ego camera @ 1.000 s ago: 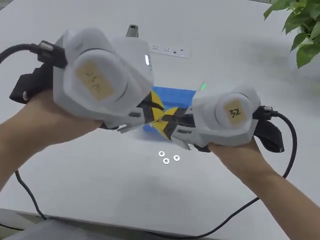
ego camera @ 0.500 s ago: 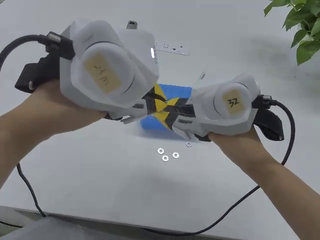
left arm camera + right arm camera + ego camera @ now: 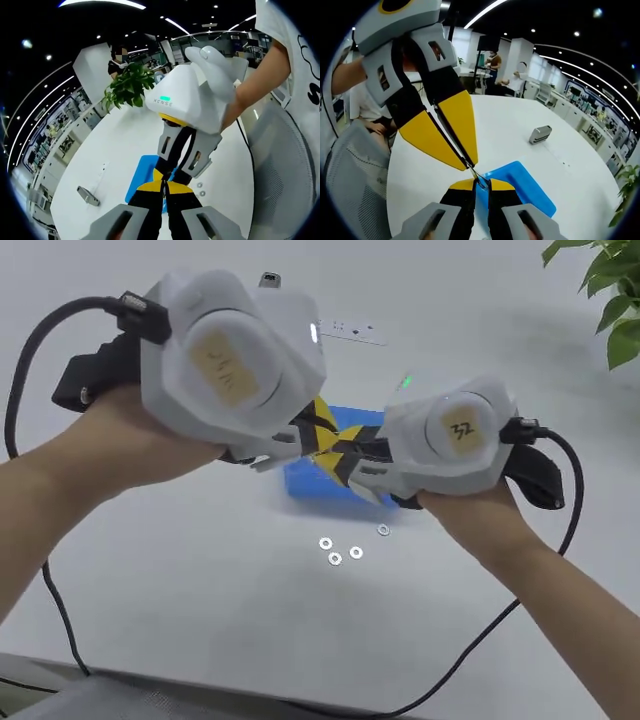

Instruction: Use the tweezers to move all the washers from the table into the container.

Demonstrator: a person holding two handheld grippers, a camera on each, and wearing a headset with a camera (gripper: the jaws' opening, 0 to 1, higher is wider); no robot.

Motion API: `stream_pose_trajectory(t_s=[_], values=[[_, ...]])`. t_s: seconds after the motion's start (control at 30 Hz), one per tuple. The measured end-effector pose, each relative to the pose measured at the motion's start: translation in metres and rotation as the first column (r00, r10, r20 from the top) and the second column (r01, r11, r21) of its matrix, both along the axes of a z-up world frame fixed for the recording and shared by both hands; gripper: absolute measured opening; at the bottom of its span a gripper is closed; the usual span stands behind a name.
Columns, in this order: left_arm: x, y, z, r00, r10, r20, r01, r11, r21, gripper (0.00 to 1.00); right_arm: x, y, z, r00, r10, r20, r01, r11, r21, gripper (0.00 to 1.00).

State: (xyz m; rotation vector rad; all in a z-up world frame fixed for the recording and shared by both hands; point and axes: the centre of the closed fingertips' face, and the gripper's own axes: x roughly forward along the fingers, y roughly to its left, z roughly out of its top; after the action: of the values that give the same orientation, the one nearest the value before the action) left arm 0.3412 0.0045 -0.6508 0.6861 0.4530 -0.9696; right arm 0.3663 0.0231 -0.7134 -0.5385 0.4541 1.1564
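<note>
Over the blue container (image 3: pixel 310 485) my two grippers meet tip to tip. The left gripper (image 3: pixel 322 435) comes in from the left, the right gripper (image 3: pixel 345 462) from the right. In the right gripper view the left gripper's yellow jaws (image 3: pixel 470 165) are shut on thin dark tweezers (image 3: pixel 452 135). The tweezers' tip runs into the narrow slit of my right gripper (image 3: pixel 481 186), above the container (image 3: pixel 525 187). My left gripper (image 3: pixel 165 187) has its jaws pressed together. Several small washers (image 3: pixel 335 559) lie on the white table just in front of the container.
A white power strip (image 3: pixel 350 332) and a small grey device (image 3: pixel 268 280) lie at the table's far side. A green plant (image 3: pixel 615 300) stands at the far right. A black cable (image 3: pixel 480 640) trails across the near right of the table.
Both grippers stay tip to tip over the container, lifted slightly. The washers lie where they were; the head camera has shifted.
</note>
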Motion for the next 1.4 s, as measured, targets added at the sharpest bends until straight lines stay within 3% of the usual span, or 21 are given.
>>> stream_pose_trajectory(t_s=[0.5, 0.93, 1.2, 1.4], values=[[0.028, 0.005, -0.026, 0.999, 0.005, -0.037, -0.005, 1.0, 0.009, 0.0, 0.023, 0.006, -0.025, 0.999, -0.006, -0.041, 0.005, 1.0, -0.025, 0.05], [0.051, 0.003, -0.056, 0.995, -0.02, -0.093, 0.024, 0.999, 0.04, 0.0, 0.035, 0.008, -0.051, 0.996, 0.004, -0.087, -0.01, 0.998, -0.068, 0.04], [0.059, 0.005, -0.063, 0.994, -0.025, -0.108, 0.03, 0.998, 0.047, 0.0, 0.037, 0.008, -0.057, 0.995, 0.0, -0.104, -0.008, 0.997, -0.074, 0.04], [0.059, 0.006, -0.068, 0.994, -0.04, -0.103, 0.047, 0.997, 0.069, 0.0, 0.038, 0.006, -0.061, 0.995, -0.004, -0.096, -0.005, 0.996, -0.094, 0.05]])
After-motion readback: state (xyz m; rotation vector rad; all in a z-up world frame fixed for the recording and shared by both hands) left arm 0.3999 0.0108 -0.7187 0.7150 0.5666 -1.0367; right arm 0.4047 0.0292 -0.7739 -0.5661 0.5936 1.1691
